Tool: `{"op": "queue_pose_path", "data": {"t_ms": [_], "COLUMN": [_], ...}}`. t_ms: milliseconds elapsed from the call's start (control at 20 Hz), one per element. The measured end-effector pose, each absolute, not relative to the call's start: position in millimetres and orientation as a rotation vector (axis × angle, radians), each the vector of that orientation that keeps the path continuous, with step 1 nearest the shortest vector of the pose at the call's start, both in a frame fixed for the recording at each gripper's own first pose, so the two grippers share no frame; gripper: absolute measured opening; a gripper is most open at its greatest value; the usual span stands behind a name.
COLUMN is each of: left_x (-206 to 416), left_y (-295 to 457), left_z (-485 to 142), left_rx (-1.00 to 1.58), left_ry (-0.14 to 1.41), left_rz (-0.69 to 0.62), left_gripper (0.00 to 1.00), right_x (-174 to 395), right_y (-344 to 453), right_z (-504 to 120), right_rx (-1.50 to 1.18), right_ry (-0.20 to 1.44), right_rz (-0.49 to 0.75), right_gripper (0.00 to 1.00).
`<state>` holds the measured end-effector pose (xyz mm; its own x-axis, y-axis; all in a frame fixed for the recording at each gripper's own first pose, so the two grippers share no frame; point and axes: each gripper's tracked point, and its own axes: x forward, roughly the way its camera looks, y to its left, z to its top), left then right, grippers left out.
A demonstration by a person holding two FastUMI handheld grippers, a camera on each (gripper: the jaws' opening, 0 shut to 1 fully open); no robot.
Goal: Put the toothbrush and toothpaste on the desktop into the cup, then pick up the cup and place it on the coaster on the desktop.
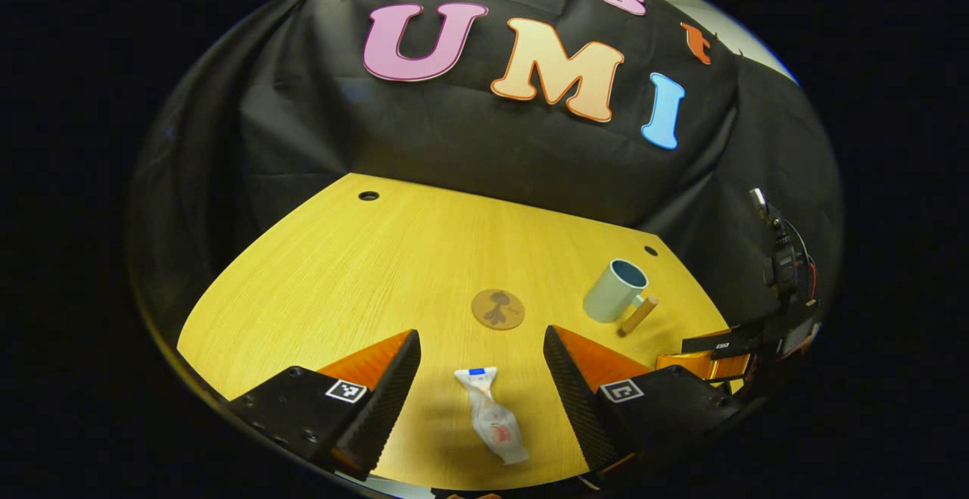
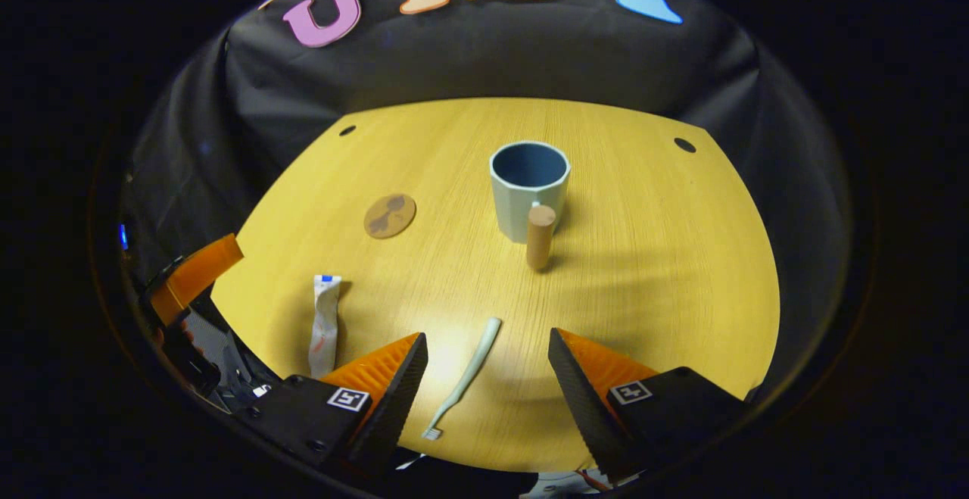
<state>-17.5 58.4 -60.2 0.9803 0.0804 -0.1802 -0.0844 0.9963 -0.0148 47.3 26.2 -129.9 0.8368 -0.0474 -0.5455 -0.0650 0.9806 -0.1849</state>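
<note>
A white toothpaste tube [image 1: 490, 416] lies flat on the yellow desktop [image 1: 363, 272], right between the fingers of my open left gripper [image 1: 481, 347]. In the right gripper view the same toothpaste tube [image 2: 325, 324] lies at the left. A pale green toothbrush [image 2: 465, 376] lies between the fingers of my open right gripper [image 2: 488, 351], bristles toward me. The pale blue cup [image 2: 528, 188] with a wooden handle [image 2: 540, 236] stands upright beyond it; the cup [image 1: 615, 290] also shows at the right in the left gripper view. A round brown coaster [image 1: 497, 309] lies flat mid-table, and the coaster [image 2: 390, 215] is left of the cup.
Small round holes [image 1: 369, 196] sit near the desktop's far corners. Black cloth walls close in the back and sides. The other gripper [image 1: 749, 347] shows at the right edge of the left gripper view, and the left one [image 2: 189, 287] at the left edge of the right gripper view.
</note>
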Motion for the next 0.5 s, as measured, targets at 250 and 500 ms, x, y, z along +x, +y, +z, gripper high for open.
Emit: {"op": "queue_pose_path", "data": {"t_ms": [250, 500], "left_x": [-27.2, -23.0], "left_y": [76.2, 87.9], "left_z": [-81.2, -91.0], "left_rx": [-0.062, -0.086], "left_ry": [0.235, 0.267], "left_rz": [0.113, 0.118], "left_gripper": [0.95, 0.96], "right_x": [68.6, 79.7], "right_y": [28.4, 26.9], "right_z": [-158.5, -182.7], "right_rx": [-0.159, -0.184], "right_ry": [0.699, 0.79], "right_rz": [-0.054, -0.097], "right_gripper": [0.94, 0.75]}}
